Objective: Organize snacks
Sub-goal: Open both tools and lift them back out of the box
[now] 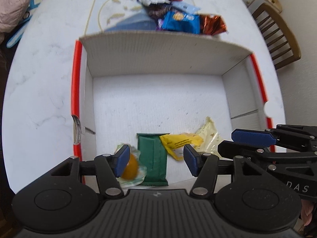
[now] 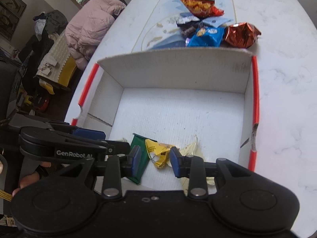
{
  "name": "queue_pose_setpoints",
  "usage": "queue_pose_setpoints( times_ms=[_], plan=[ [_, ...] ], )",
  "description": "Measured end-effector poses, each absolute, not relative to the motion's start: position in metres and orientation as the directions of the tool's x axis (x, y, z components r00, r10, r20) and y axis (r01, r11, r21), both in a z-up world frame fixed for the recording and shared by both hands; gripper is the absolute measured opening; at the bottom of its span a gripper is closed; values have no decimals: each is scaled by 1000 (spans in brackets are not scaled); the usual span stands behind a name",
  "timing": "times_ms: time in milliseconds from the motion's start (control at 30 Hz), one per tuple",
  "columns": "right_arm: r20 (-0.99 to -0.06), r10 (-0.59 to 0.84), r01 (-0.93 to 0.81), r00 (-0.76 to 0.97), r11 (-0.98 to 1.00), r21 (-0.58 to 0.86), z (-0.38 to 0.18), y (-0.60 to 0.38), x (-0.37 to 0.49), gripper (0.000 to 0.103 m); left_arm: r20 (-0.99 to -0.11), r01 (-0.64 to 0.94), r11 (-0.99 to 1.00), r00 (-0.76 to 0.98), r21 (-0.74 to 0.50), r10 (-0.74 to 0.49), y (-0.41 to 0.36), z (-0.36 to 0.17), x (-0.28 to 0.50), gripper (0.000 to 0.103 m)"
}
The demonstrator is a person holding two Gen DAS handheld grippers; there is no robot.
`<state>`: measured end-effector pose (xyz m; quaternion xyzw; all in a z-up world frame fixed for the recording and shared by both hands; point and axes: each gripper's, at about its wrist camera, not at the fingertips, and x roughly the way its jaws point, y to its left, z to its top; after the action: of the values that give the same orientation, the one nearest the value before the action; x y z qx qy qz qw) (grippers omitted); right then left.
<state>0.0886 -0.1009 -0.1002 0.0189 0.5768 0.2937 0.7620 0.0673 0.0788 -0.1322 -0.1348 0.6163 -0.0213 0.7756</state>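
Note:
A white cardboard box (image 1: 158,55) with red edges lies open on the marble table. On its floor near the front lie a green packet (image 1: 153,158), an orange round snack (image 1: 131,167) in clear wrap, a yellow packet (image 1: 178,142) and a cream packet (image 1: 208,132). My left gripper (image 1: 156,161) hangs open above the green packet, its left pad over the orange snack. My right gripper (image 2: 155,160) is open a little, above the yellow packet (image 2: 158,152), pads not touching it. Both grippers hang side by side over the box (image 2: 178,69).
Beyond the box's far wall lies a pile of snacks: a red-orange chip bag (image 2: 200,6), a blue bag (image 2: 208,36), a copper foil bag (image 2: 240,34) and dark packets. A wooden chair (image 1: 277,35) stands at the right, a pink jacket (image 2: 89,23) at the left.

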Motion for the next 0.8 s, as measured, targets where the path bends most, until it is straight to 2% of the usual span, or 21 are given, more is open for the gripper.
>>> queue_pose_setpoints(
  times_ms=[233, 400, 533, 800],
  plan=[
    [-837, 497, -445, 227, 818, 365, -68, -107, 86, 43, -912, -93, 969, 366, -230, -182, 77, -93, 59, 59],
    [-808, 509, -460, 296, 818, 347, -41, -111, 87, 59, -870, -52, 975, 464, -217, -169, 73, -61, 58, 59],
    [-784, 517, -472, 345, 817, 331, -22, -114, 91, 67, -833, -25, 978, 528, -209, -165, 71, -41, 60, 67],
    [-753, 515, -474, 410, 825, 307, 3, -121, 108, 83, -802, -10, 978, 573, -209, -165, 71, -21, 79, 70]
  ],
)
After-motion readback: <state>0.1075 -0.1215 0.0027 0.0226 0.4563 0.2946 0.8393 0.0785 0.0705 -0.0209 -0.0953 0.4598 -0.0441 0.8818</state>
